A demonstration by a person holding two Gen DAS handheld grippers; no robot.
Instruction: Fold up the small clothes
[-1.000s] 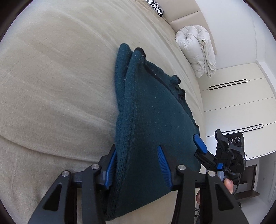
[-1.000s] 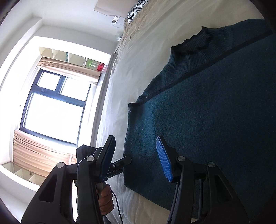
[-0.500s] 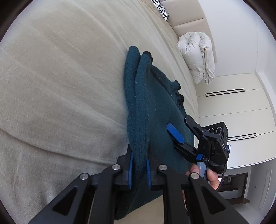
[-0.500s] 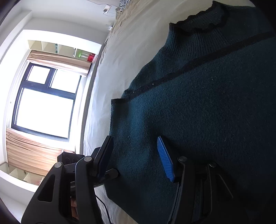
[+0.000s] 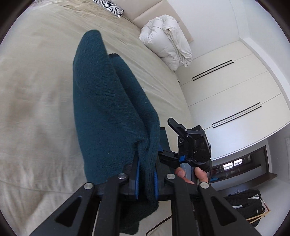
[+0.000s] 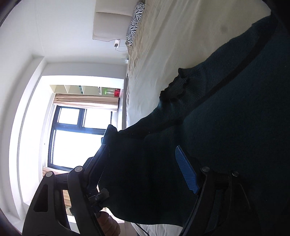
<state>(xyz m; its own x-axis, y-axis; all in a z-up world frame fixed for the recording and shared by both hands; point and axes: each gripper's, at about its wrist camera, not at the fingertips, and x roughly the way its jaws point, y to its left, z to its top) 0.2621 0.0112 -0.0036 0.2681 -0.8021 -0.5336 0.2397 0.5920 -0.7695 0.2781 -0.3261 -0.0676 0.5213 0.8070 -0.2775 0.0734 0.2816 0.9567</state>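
A dark teal knit sweater (image 5: 108, 112) lies on the beige bed (image 5: 36, 90), and one edge is raised off it. My left gripper (image 5: 147, 163) is shut on that raised edge, with the cloth pinched between its blue pads. Beside it to the right is my right gripper (image 5: 167, 136), held by a hand (image 5: 188, 174). In the right wrist view the sweater (image 6: 226, 127) fills the right side. My right gripper (image 6: 144, 138) has its jaws opening. Cloth hangs loose between them and covers part of the left finger; the blue pad (image 6: 186, 172) shows bare.
A rolled white duvet (image 5: 168, 40) and a zebra pillow (image 5: 108, 7) lie at the head of the bed. White wardrobe doors (image 5: 235, 90) stand to the right, with a dark bag (image 5: 244, 201) on the floor. A bright window (image 6: 78, 136) faces the bed's far side.
My left gripper closed on the sweater's edge and rose with it, lifting the cloth off the bed. My right gripper slid further over the sweater and its jaws widened.
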